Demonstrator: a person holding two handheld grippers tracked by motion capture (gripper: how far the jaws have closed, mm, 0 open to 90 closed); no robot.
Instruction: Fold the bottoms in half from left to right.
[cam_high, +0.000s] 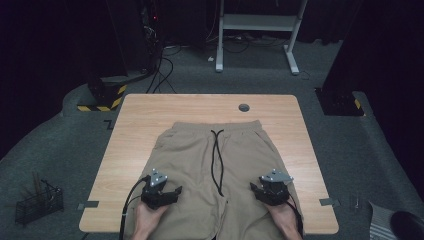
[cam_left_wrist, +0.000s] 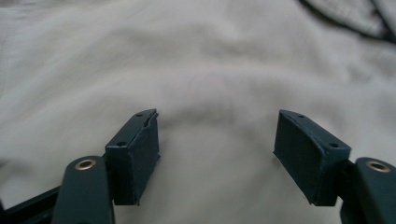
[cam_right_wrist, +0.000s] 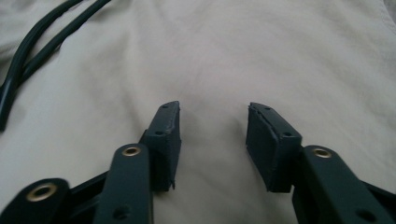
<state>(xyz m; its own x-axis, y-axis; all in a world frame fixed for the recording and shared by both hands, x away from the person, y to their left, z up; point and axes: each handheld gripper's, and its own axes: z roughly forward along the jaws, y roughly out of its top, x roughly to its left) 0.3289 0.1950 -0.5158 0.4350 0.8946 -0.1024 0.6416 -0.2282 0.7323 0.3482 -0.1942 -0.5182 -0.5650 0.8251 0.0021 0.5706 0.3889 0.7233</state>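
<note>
Shorts (cam_high: 200, 165) beneath both open tongs

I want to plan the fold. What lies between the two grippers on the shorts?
In the high view, between the left gripper and the right gripper lies the shorts' middle, with the black drawstring hanging down it.

Shorts (cam_high: 200, 160) hems ran off the high view's bottom edge, forearms too. Each hand hid the cloth under it. Drawstring (cam_left_wrist: 359, 23) was cut by the left gripper view's top-right corner, blurred. Wire basket (cam_high: 39, 204) contents too small to tell.
</note>
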